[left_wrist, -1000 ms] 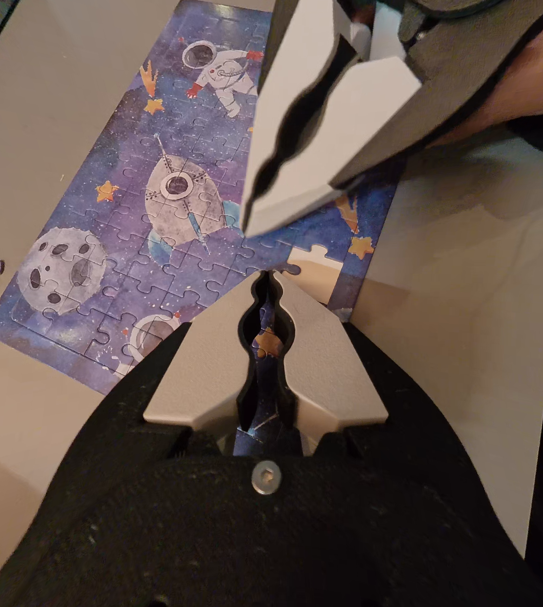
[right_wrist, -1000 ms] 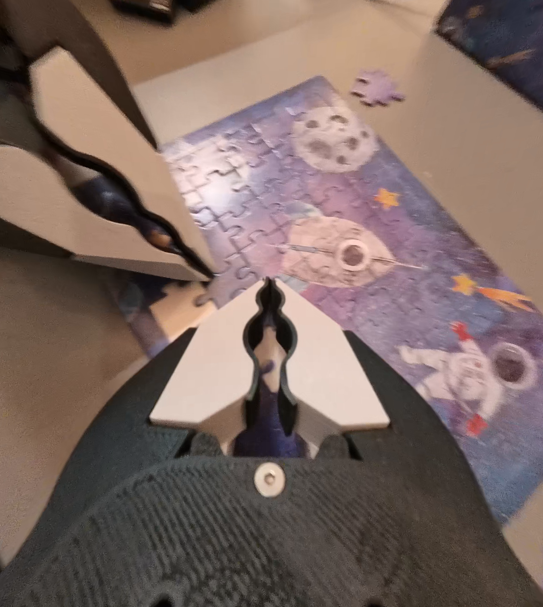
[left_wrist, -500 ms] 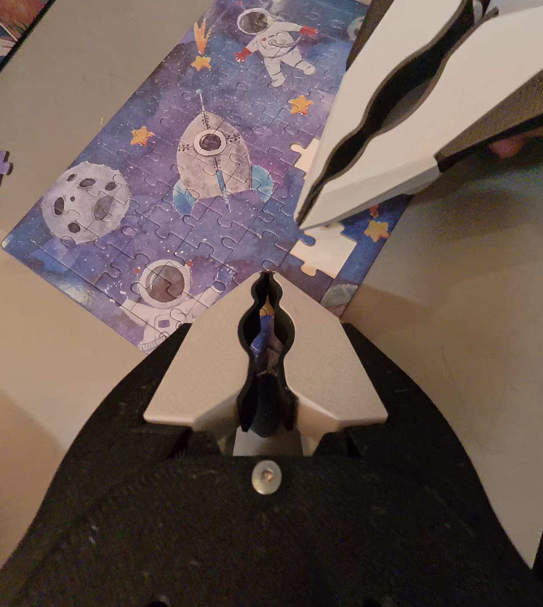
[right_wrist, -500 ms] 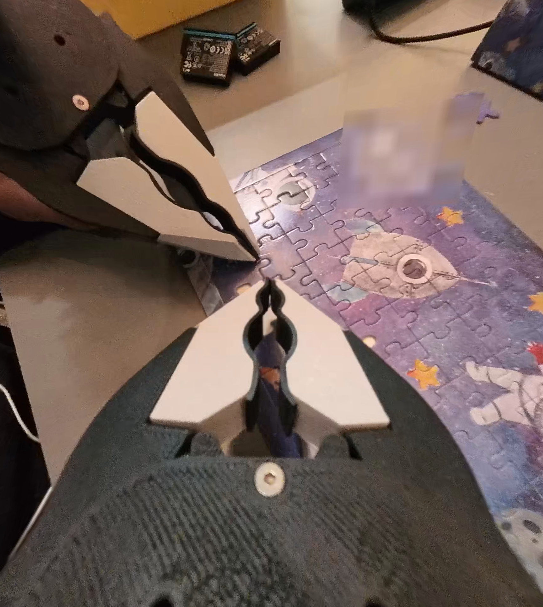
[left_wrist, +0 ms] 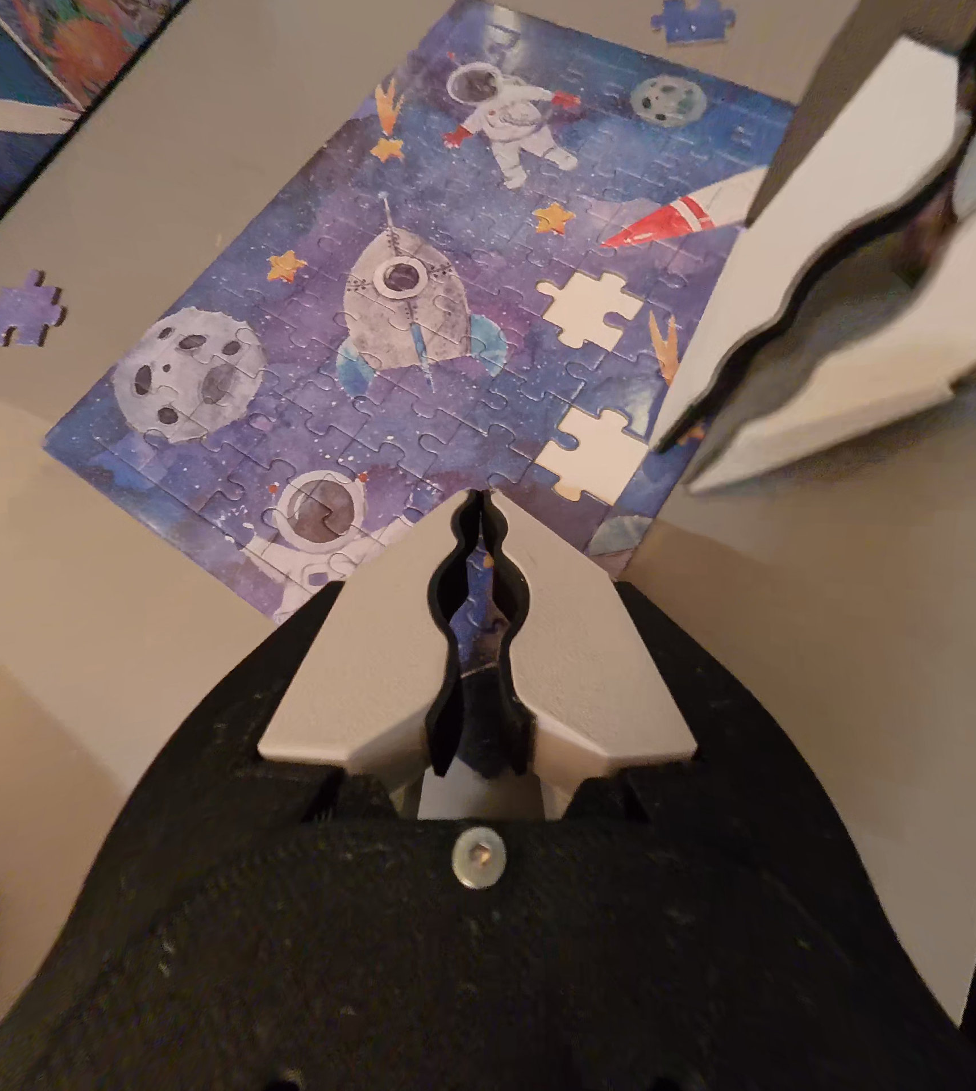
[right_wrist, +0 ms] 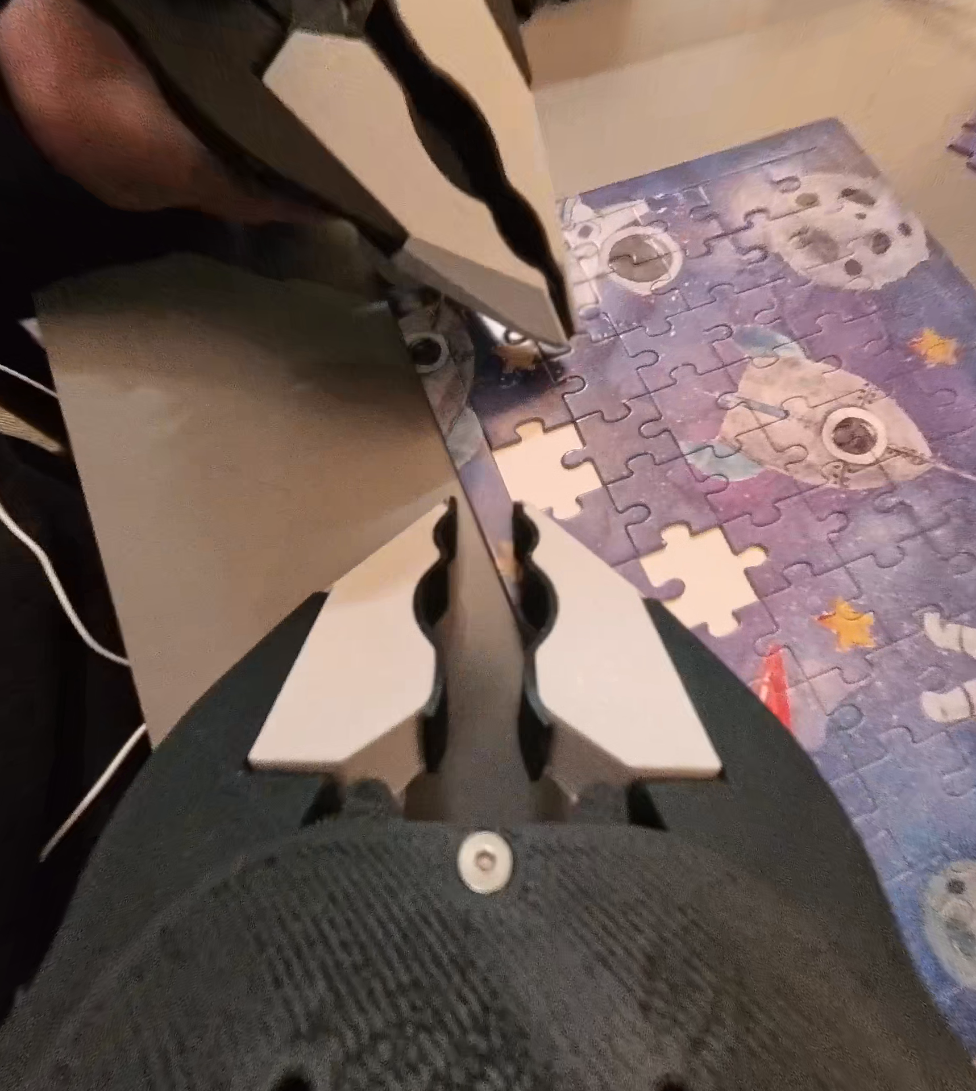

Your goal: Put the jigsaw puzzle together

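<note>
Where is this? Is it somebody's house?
Hard to say; probably an indoor table or desk. A nearly finished space-themed jigsaw puzzle lies on a plain beige tabletop, with a loose purple puzzle piece and white cables.

- The jigsaw puzzle [left_wrist: 414, 330] lies flat on the desk [left_wrist: 798, 679], reaching its near right edge.
- Two empty gaps sit near the puzzle's right side, one gap [left_wrist: 589, 310] behind the other gap [left_wrist: 591, 454].
- One loose piece [left_wrist: 22, 310] lies left of the puzzle, apart from it.
- Another loose piece [left_wrist: 689, 20] lies beyond the far edge.
- The left gripper [left_wrist: 479, 502] hangs over the near edge, the right gripper [left_wrist: 674, 437] at the right edge.
</note>
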Available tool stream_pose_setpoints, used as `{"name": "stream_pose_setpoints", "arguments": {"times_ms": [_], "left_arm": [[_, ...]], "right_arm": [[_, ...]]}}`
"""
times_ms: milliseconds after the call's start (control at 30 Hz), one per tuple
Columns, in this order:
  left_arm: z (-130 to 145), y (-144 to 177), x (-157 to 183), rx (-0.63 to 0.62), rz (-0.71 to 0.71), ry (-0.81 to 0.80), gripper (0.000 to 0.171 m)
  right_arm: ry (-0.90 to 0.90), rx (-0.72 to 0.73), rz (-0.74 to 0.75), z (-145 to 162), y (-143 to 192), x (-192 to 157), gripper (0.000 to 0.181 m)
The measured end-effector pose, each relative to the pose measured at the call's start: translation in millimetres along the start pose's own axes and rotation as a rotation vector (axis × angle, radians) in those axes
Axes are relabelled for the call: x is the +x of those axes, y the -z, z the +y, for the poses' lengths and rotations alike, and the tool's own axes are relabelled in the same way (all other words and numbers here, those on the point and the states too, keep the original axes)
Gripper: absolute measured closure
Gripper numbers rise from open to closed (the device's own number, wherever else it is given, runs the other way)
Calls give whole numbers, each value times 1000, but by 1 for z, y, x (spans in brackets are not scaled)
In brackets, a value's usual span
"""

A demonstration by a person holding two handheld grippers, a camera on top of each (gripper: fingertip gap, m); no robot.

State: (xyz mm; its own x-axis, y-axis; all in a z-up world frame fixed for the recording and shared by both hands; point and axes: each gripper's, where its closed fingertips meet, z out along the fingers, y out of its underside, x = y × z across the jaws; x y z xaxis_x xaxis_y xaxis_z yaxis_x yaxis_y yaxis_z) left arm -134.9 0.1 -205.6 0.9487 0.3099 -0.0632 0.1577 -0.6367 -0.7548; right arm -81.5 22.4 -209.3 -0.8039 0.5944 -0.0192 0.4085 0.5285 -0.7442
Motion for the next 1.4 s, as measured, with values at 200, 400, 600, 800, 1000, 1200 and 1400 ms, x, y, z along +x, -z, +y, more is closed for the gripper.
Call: {"name": "stream_pose_setpoints", "arguments": {"times_ms": [200,400,600,800,1000,1200,1400], "left_arm": [[-11,14,-13,125,50,145,171],[-18,24,-18,213,106,234,171],[-17,23,-16,200,101,220,171],[-17,22,-16,193,100,218,171],[-16,22,-16,190,104,218,171],[-15,20,-15,173,103,210,171],[-13,17,-14,147,112,215,171]], "right_arm": [[59,-13,59,-2,-5,-2,162],[43,-56,53,10,7,4,168],[38,-80,51,19,17,6,168],[33,-56,61,18,27,11,165],[-102,143,241,6,83,66,155],[-349,142,573,72,159,148,150],[-478,126,531,111,149,164,145]]}}
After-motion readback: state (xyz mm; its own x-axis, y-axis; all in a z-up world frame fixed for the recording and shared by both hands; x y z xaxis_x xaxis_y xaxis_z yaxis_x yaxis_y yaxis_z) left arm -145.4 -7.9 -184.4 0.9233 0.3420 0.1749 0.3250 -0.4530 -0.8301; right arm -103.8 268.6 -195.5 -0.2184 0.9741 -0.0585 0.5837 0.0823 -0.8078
